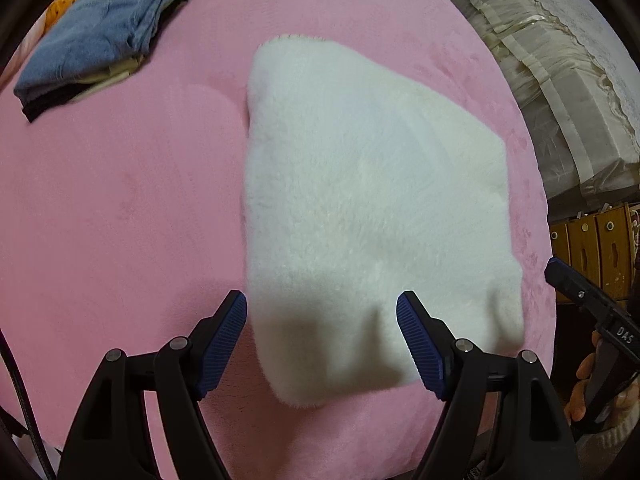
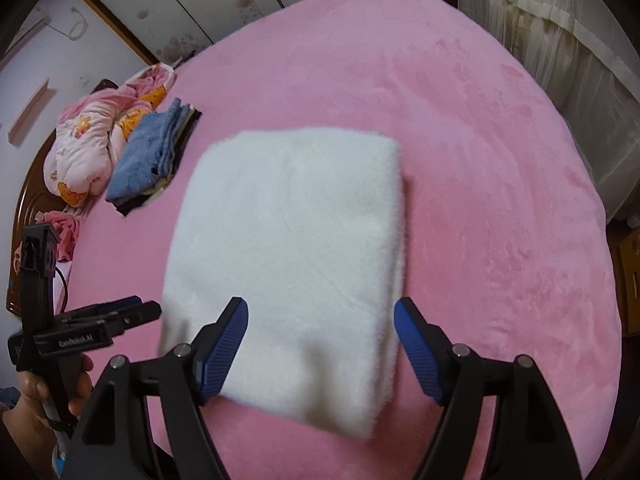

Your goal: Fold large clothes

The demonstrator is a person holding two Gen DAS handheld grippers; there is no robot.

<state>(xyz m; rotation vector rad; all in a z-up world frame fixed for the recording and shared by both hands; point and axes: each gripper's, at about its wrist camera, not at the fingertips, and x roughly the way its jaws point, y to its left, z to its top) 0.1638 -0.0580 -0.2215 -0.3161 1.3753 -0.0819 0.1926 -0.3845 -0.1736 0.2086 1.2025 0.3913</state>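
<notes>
A white fluffy garment (image 1: 360, 208) lies folded into a thick rectangle on the pink bed (image 1: 120, 208); it also shows in the right wrist view (image 2: 288, 248). My left gripper (image 1: 322, 344) is open above its near edge, holding nothing. My right gripper (image 2: 320, 346) is open above the garment's near end, holding nothing. The right gripper also shows at the right edge of the left wrist view (image 1: 554, 270). The left gripper shows at the lower left of the right wrist view (image 2: 140, 310), beside the garment's left edge.
A stack of folded clothes with a blue one on top (image 2: 152, 156) lies at the far left of the bed (image 2: 480, 160). A pink patterned quilt (image 2: 92, 140) is bunched beyond it by the wooden headboard. Cream curtains (image 2: 560, 40) hang along the right side.
</notes>
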